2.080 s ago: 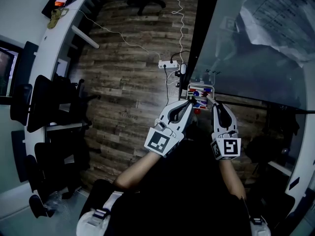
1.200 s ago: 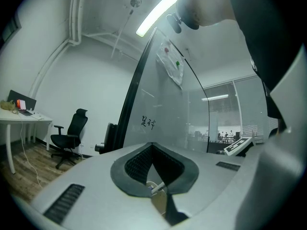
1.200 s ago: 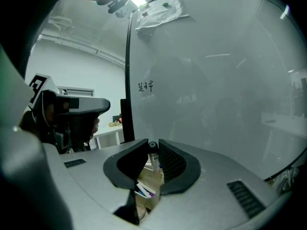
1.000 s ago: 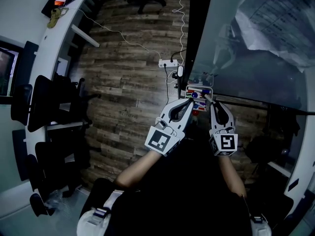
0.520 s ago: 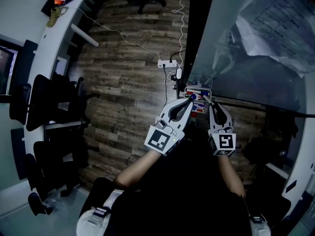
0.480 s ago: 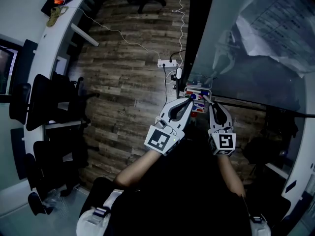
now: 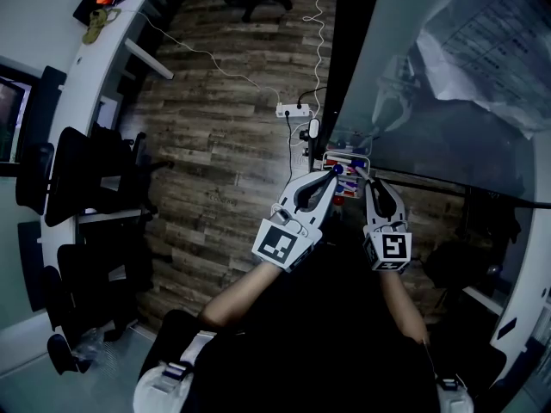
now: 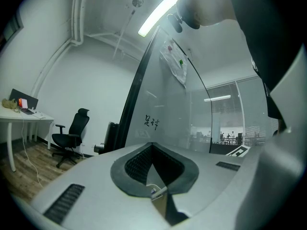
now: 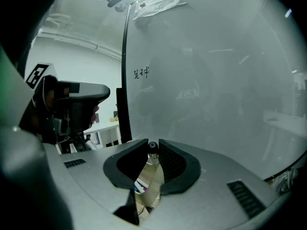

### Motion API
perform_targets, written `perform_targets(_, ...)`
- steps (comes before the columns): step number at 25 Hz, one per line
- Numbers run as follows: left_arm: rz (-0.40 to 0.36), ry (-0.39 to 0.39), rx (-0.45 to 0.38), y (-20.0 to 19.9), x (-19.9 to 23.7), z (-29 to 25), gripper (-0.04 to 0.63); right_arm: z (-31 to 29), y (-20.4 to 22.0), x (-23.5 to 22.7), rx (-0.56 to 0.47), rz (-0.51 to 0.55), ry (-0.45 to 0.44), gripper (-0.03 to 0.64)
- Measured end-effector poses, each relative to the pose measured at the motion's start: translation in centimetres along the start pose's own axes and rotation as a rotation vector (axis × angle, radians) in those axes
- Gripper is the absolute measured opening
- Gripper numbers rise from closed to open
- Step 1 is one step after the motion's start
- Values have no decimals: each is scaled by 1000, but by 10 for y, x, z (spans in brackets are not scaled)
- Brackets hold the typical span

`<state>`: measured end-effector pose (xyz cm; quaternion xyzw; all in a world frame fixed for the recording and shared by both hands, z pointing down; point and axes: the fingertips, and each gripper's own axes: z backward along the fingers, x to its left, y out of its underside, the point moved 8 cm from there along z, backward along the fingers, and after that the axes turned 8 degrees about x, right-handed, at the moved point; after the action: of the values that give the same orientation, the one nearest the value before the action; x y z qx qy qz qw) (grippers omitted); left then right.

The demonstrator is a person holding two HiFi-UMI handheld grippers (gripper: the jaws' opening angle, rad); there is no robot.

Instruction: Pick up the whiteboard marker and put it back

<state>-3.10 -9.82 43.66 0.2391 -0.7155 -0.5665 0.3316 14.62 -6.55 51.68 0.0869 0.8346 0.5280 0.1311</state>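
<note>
right tool (image 7: 373, 179) clamped on black-capped pale whiteboard marker (image 9: 153, 150), beside white marker tray (image 7: 344, 155) | left tool (image 8: 152, 144) closed, empty | pickup done, return pending

Whiteboard marker (image 9: 151, 170): clamped between the pads of the right tongs (image 9: 152, 143). It lies lengthwise along the jaw line. Dark, round cap end sits at the jaw tips, pointing away toward the glass board (image 9: 216, 80). Pale barrel runs back down through the gap. A bit of blue-purple print shows on the lower barrel; it can't be read. From the head view the marker itself is too small to pick out. The tong tips there sit just over the near edge of the marker tray (image 7: 331, 157) at the board's foot, where red and blue markers lie.
</note>
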Motion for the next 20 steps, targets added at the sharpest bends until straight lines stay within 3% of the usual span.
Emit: perform_targets(20,15,20,-6,2,-3,3,8,4,1,4,-20,26,0,87)
